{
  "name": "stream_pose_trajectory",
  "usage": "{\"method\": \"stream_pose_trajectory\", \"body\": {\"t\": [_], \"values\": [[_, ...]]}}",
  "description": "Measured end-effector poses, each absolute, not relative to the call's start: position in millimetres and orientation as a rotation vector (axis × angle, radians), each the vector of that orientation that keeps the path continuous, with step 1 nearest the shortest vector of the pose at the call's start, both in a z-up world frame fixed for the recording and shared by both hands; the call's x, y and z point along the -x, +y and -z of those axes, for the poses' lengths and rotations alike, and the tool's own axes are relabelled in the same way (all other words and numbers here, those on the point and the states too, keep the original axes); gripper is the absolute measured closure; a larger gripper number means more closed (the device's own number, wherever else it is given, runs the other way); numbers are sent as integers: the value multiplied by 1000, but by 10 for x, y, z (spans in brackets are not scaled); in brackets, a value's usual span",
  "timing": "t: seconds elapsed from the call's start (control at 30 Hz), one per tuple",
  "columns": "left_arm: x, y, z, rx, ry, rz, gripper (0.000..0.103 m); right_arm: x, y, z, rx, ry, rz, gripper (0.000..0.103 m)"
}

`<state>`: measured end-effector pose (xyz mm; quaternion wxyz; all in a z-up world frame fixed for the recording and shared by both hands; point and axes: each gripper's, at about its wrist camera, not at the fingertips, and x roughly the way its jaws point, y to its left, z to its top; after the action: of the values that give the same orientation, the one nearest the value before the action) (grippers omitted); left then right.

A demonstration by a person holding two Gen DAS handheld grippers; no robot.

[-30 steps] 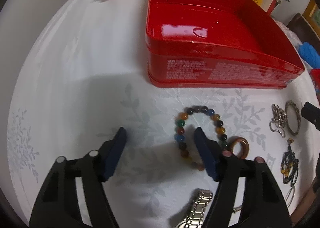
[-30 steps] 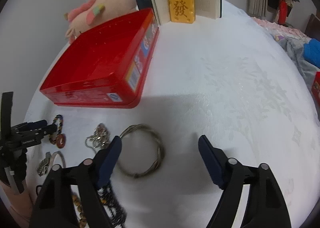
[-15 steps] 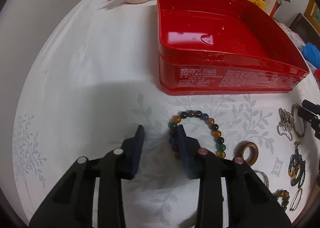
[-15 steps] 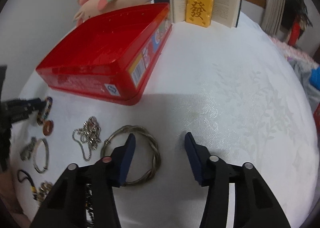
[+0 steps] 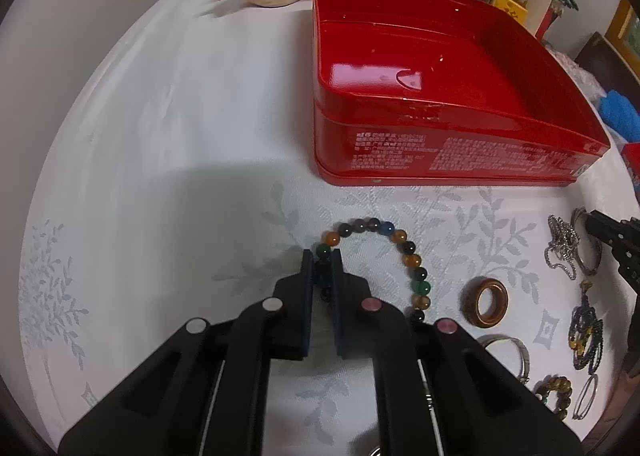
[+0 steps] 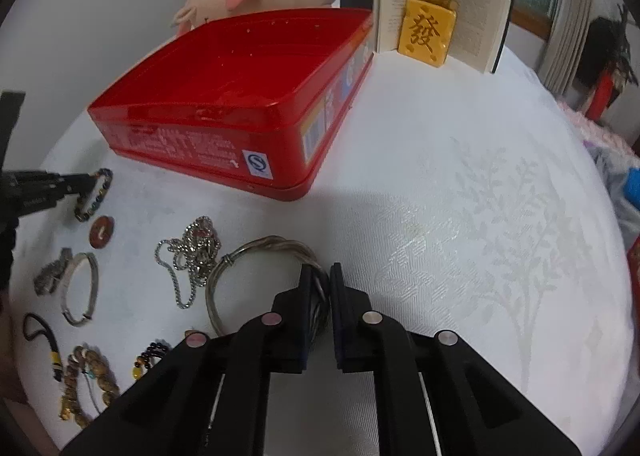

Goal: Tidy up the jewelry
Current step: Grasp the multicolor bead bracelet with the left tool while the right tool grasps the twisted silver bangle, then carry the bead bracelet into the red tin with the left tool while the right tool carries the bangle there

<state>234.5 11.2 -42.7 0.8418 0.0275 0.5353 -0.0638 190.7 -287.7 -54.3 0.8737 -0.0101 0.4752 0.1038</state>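
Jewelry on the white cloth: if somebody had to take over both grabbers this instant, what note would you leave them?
Left gripper: jaws have just closed onto the multicoloured bead bracelet, which lies on the tablecloth.
Right gripper: jaws have just closed onto the twisted wire bangle, also on the cloth.
The red tin stands open behind both; no jewelry shows inside it.
Done: both pieces gripped, neither lifted yet.
Left: probably carry these two to the tin, then the silver chain, brown ring, cuff bracelet and the other beaded pieces.

watch [image 5: 375, 451] cut off at btm edge, tin [image 5: 400, 143] label txt too small
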Motion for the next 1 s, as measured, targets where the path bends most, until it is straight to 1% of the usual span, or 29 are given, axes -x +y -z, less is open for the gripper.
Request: {"method": "stream_pose_trajectory", "body": {"t": [0.2, 0.63, 0.67, 0.73, 0.83, 1.0], "values": [[-2317, 162, 364, -8, 1121, 172, 97, -1884, -3007, 430, -103, 975, -284, 95], [-2078, 87, -31, 34, 990, 253, 97, -1741, -3027, 53, -120, 860, -299, 96], [-2059, 76, -65, 37, 979, 260, 97, -1728, -3032, 38, -120, 856, -302, 97], [-2044, 69, -98, 41, 971, 271, 97, -1718, -3027, -14, -126, 841, -315, 103], [-2013, 62, -147, 47, 956, 294, 97, -1723, -2996, -108, -112, 829, -316, 103], [-2021, 47, -127, 46, 958, 300, 97, -1815, -2961, 32, -93, 885, -299, 103]]}}
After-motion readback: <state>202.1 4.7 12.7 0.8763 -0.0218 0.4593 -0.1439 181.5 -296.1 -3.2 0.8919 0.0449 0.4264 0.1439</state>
